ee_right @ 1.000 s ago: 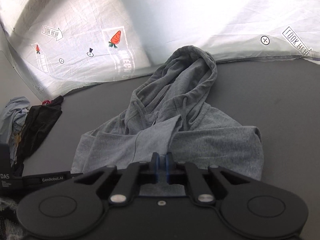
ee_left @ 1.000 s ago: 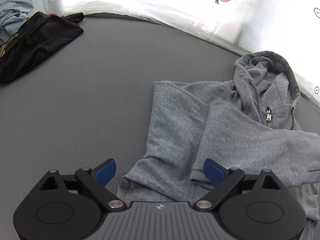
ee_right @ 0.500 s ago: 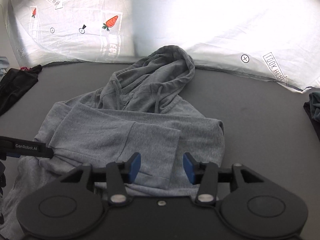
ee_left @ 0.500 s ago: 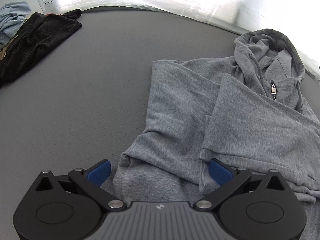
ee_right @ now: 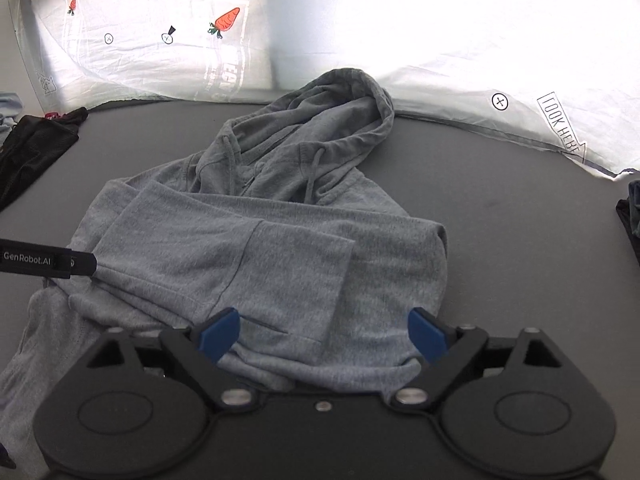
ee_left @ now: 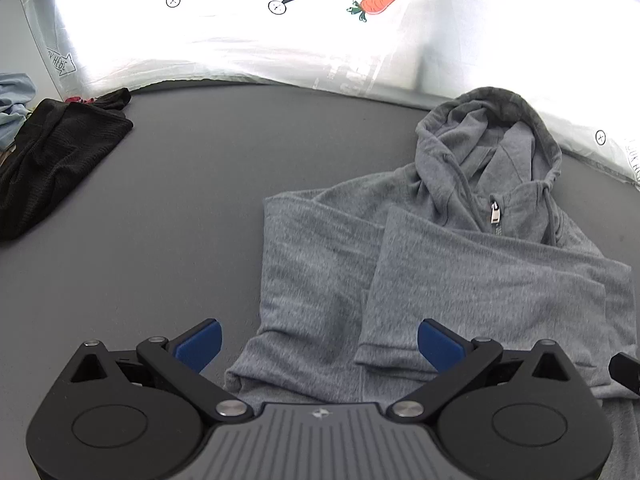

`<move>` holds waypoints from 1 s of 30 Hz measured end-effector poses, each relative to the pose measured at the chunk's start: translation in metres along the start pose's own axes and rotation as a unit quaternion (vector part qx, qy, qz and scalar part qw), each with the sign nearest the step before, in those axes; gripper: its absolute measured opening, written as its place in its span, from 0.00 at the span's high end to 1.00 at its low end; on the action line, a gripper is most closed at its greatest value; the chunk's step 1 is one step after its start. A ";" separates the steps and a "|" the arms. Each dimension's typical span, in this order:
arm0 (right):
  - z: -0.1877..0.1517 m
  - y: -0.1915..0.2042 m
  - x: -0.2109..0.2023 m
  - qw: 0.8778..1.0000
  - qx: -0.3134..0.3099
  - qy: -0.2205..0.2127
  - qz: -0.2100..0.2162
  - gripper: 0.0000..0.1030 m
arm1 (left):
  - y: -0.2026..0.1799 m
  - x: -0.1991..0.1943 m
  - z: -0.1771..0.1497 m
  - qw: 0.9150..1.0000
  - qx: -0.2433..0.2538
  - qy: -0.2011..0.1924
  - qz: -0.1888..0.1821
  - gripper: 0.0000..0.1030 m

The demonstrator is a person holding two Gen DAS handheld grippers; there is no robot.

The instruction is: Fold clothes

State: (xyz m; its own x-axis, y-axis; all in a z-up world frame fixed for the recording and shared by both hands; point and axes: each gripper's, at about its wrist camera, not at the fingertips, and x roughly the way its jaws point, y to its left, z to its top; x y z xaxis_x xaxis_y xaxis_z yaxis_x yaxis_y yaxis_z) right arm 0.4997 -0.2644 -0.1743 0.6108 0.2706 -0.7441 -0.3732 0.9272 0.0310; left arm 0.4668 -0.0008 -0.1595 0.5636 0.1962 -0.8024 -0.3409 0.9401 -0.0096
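Hoodie (ee_left: 460, 272) in soft heathered grey knit is laid flat on the smooth dark grey desk (ee_left: 180, 208), and it serves as the landmark. Its hood (ee_left: 492, 132) is crumpled at the far end, against the white printed sheet (ee_left: 280, 40) that rises behind the desk; the sheet is thin and creased, marked with small carrots, circles and arrows. A metal zip pull (ee_left: 495, 214) is seen at the neck, with two drawcords hanging beside it. Both sleeves are folded across the chest, one over the other, so that a ribbed cuff (ee_left: 384, 356) lies at the near left part of the body and a squared cuff edge (ee_right: 320, 280) lies on top in the right wrist view.

Left of the hoodie, well apart from it, a black mesh-textured garment (ee_left: 52, 160) is heaped at the desk edge, with pale blue cloth (ee_left: 16, 96) beyond it. At the far right of the hoodie, a dark item (ee_right: 630, 216) is cut off by the frame.

The left claw (ee_left: 318, 344) is spread wide, its blue pads (ee_left: 198, 344) apart above the near left hem; nothing is held, and contact with the cloth cannot be told. The right claw (ee_right: 322, 332) is likewise spread wide over the near right hem, empty, its pads (ee_right: 426, 334) close above the fabric.
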 end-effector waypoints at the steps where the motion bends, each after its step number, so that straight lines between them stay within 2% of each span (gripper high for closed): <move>1: 0.002 -0.001 -0.003 1.000 0.002 -0.008 0.001 0.01 | 0.000 0.000 0.008 1.000 -0.002 -0.007 -0.005 0.00; 4: 0.012 -0.005 -0.005 1.000 0.008 -0.023 -0.001 0.00 | -0.005 0.007 0.035 1.000 0.002 -0.016 -0.017 0.00; 13: 0.055 -0.031 0.046 0.998 -0.004 -0.011 -0.059 0.00 | -0.028 0.084 0.112 0.999 0.017 -0.014 -0.024 0.00; 17: 0.092 -0.050 0.077 0.997 0.011 -0.026 -0.072 0.00 | -0.037 0.121 0.152 0.999 0.016 -0.027 -0.037 0.00; 20: 0.120 -0.062 0.103 0.996 0.017 -0.035 -0.083 0.00 | -0.049 0.149 0.177 0.997 0.024 -0.031 -0.060 0.00; 23: 0.141 -0.065 0.135 0.995 0.003 -0.033 -0.094 0.00 | -0.064 0.177 0.187 0.996 0.042 -0.009 -0.077 0.00; 25: 0.154 -0.066 0.155 0.994 -0.008 -0.027 -0.109 0.00 | -0.073 0.193 0.187 0.996 0.059 0.007 -0.068 0.00; 27: 0.161 -0.067 0.168 0.993 -0.016 -0.022 -0.118 0.00 | -0.080 0.201 0.184 0.996 0.075 0.005 -0.054 0.00; 29: 0.168 -0.068 0.182 0.992 -0.024 -0.016 -0.126 0.00 | -0.084 0.208 0.182 0.995 0.078 0.017 -0.060 0.00; 30: 0.172 -0.068 0.189 0.991 -0.028 -0.013 -0.130 0.00 | -0.087 0.208 0.181 0.995 0.089 0.007 -0.054 0.00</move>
State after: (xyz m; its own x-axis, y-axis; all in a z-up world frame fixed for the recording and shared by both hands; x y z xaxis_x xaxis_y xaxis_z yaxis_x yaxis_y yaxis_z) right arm 0.7605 -0.2318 -0.2020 0.7088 0.0317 -0.7047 -0.2389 0.9507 -0.1976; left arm 0.7499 0.0083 -0.2173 0.5785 0.0879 -0.8109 -0.1400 0.9901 0.0075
